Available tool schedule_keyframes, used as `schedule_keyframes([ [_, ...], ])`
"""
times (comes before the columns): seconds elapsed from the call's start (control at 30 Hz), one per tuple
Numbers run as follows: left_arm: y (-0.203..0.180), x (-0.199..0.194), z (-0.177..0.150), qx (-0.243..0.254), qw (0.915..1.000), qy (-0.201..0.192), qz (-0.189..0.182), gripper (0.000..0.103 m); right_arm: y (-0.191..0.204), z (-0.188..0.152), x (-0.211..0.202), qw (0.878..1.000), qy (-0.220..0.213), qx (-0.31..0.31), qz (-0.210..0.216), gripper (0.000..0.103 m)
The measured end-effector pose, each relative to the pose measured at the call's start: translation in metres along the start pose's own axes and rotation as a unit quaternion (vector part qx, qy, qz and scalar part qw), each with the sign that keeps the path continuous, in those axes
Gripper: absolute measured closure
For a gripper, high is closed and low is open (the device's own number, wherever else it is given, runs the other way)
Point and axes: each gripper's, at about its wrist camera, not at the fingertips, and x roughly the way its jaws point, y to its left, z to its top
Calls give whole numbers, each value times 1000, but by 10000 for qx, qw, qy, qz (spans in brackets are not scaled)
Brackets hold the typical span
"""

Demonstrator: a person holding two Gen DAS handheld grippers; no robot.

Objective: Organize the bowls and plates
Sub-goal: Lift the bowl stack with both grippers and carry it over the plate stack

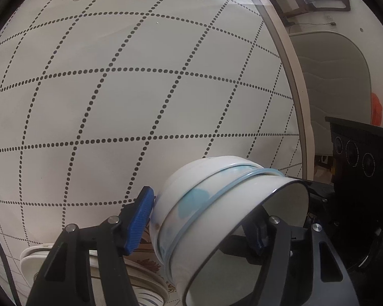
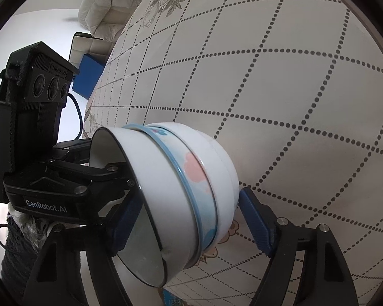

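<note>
Tipped well off upright, a stack of bowls (image 1: 217, 216) slants over the dotted-grid cloth of the bench (image 1: 115, 102). Its axis from feet to mouths runs nearer level than vertical, with the mouths turned back toward both cameras and the feet toward the cloth. Whether the stack rests on the bench cannot be told.

Three bowls nest together. A plain white outermost bowl (image 1: 181, 176) holds a blue-rimmed middle bowl (image 1: 191, 204) with blue and pink patches. That one holds a dark-rimmed innermost bowl (image 1: 232, 204), which shows bare white glaze inside.

The left claw (image 1: 201, 214) angles steeply down and straddles the stack's wall. One blue pad (image 1: 140, 219) lies against the outermost bowl, and the other finger (image 1: 258, 232) reaches into the mouth.

The right claw (image 2: 183, 204) straddles the opposite wall the same way. Its outer pad (image 2: 255, 224) is at the stack's foot and its other finger (image 2: 123, 227) at the mouth. Whether either claw truly pinches cannot be told.

Plates (image 1: 145, 272) lie just beside the stack, under the left claw.
</note>
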Motion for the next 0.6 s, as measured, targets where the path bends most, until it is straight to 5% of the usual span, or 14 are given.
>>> schedule_keyframes([
  [0.6,9,-17,-11,-141,9993,-320,145,41,-9,1,5,9999,7,115,85,36],
])
